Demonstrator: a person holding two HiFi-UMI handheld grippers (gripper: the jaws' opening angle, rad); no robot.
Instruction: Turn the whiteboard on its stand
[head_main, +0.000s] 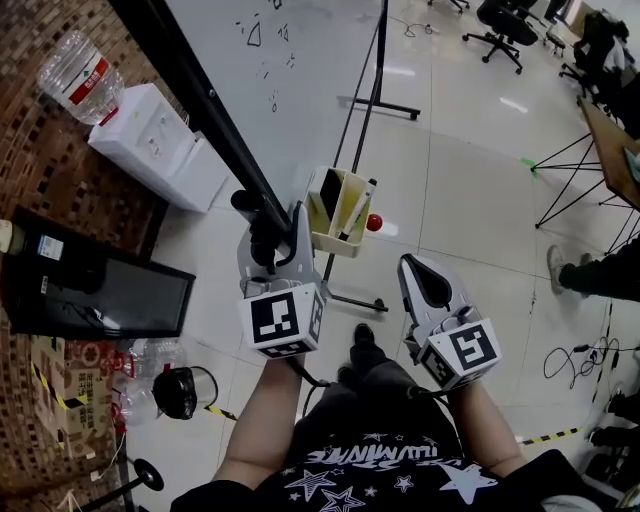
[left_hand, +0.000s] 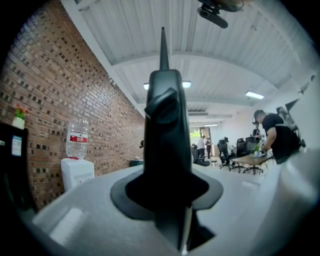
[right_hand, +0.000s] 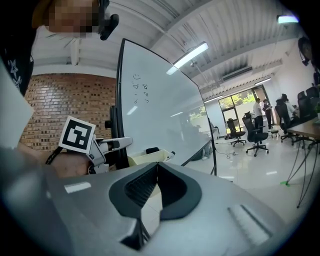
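Black frame (head_main: 200, 110) of the whiteboard (head_main: 300, 60) sat clamped in the jaws of the left gripper (head_main: 272, 225), forearm stretched forward. The right gripper (head_main: 425, 275) hung just beside it, jaws together on nothing. A beige tray (head_main: 335, 240) on the board held an eraser (head_main: 328, 192) and a marker (head_main: 358, 210).

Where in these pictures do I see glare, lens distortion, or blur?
Head view: bright glare patches on the floor. Left gripper view: black vignette at the corners; the near whiteboard frame is a dark, soft silhouette. Right gripper view: the whiteboard edge curves, and faint light streaks reflect on it.
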